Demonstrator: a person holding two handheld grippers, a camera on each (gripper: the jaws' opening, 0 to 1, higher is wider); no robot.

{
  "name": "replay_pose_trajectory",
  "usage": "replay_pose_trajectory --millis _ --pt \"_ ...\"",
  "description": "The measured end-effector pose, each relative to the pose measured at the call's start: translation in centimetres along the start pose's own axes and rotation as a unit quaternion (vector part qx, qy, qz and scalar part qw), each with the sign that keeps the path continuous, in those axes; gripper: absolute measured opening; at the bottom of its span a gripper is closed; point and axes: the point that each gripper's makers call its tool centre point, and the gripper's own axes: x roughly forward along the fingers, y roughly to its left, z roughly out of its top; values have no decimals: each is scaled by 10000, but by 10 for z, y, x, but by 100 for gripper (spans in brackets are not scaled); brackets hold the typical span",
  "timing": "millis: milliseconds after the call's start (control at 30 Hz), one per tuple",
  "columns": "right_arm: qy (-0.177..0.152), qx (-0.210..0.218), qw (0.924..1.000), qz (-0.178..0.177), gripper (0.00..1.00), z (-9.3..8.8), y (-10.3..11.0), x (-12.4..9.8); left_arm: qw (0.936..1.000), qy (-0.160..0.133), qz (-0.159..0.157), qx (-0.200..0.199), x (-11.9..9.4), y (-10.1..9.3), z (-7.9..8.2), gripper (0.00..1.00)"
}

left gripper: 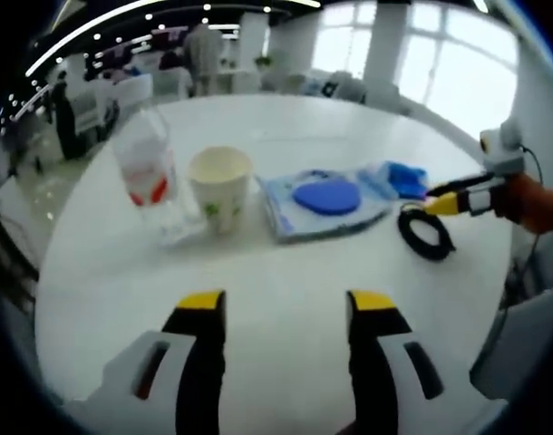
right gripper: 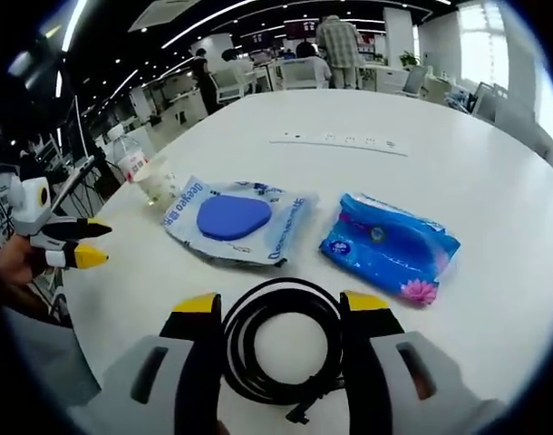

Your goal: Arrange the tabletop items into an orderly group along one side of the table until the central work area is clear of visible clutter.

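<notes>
The right hand-held gripper point(right gripper: 283, 308) has its jaws spread on either side of the coiled black cable point(right gripper: 281, 349) on the white table point(right gripper: 494, 163); beyond it lie the pale wipes pack point(right gripper: 236, 224) and the blue tissue pack point(right gripper: 388, 243). The left hand-held gripper point(left gripper: 286, 304) hovers spread over bare table, with the paper cup point(left gripper: 220, 186) and plastic bottle point(left gripper: 148, 172) ahead of it.

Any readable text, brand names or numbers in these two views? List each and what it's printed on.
"Deeyeo": seemingly, along the wet wipe pack edge; blurred, uncertain.
Blue tissue pack: logo and print too small to read.
Bottle label: blurred, unreadable.
Paper cup: green print, no legible words.
</notes>
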Motion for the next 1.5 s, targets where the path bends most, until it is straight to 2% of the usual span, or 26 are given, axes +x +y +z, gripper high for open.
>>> replay_pose_trajectory --millis 133,200,367,433,533,700,967,1167,1500 --pt "-83 44 9998 -184 52 4 -13 -6 10000 3 -25 46 -6 -3 -2 51" --pt "-155 182 9991 -345 52 7 -26 -9 9998 100 -83 163 -10 -8 -6 51" --pt "-192 343 9956 -846 52 12 -62 -19 9994 38 -183 274 -21 -15 -11 52" --pt "-167 450 9929 -1089 52 13 -83 -24 9993 35 -242 277 -27 -19 -15 52" --pt "-152 596 9900 -1270 51 16 -105 -28 9990 50 -282 337 -35 -22 -20 53" --pt "-82 809 9857 -1478 51 14 -125 -34 9992 21 -277 276 -44 -20 -24 52" --pt "58 832 9844 -1551 48 10 -126 -32 9994 -7 -259 230 -48 -19 -25 52" --pt "240 865 9826 -1624 45 3 -134 -21 9987 -70 -395 314 -56 -32 -23 52" --pt "494 794 9800 -1754 29 -5 -140 -5 9982 -213 -487 262 -70 -46 -21 52"
